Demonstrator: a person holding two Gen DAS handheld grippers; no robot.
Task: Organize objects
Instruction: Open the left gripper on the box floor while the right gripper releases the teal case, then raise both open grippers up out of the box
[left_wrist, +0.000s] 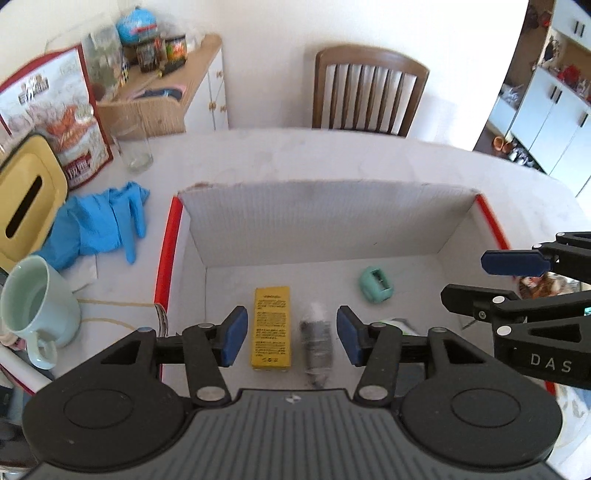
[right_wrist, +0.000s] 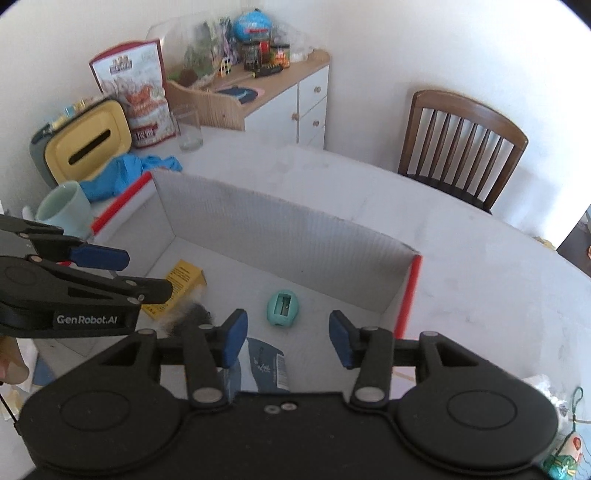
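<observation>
A white cardboard box (left_wrist: 314, 221) with red-edged sides lies open on the table, also in the right wrist view (right_wrist: 280, 236). Inside lie a yellow carton (left_wrist: 270, 326) (right_wrist: 181, 284), a dark blurred bottle-like item (left_wrist: 315, 341) (right_wrist: 192, 317), a teal pencil sharpener (left_wrist: 376, 284) (right_wrist: 283, 307) and a blue-and-white packet (right_wrist: 267, 369). My left gripper (left_wrist: 291, 336) is open and empty above the carton and the dark item. My right gripper (right_wrist: 286, 338) is open and empty just nearer than the sharpener; it also shows at the left wrist view's right edge (left_wrist: 513, 273).
Left of the box lie blue gloves (left_wrist: 103, 225), a pale green mug (left_wrist: 33, 306), a yellow-lidded tissue box (left_wrist: 26, 199), a drinking glass (left_wrist: 135, 147) and a red-and-white bag (left_wrist: 62, 114). A wooden chair (left_wrist: 369, 92) and a cluttered sideboard (right_wrist: 280, 88) stand beyond the table.
</observation>
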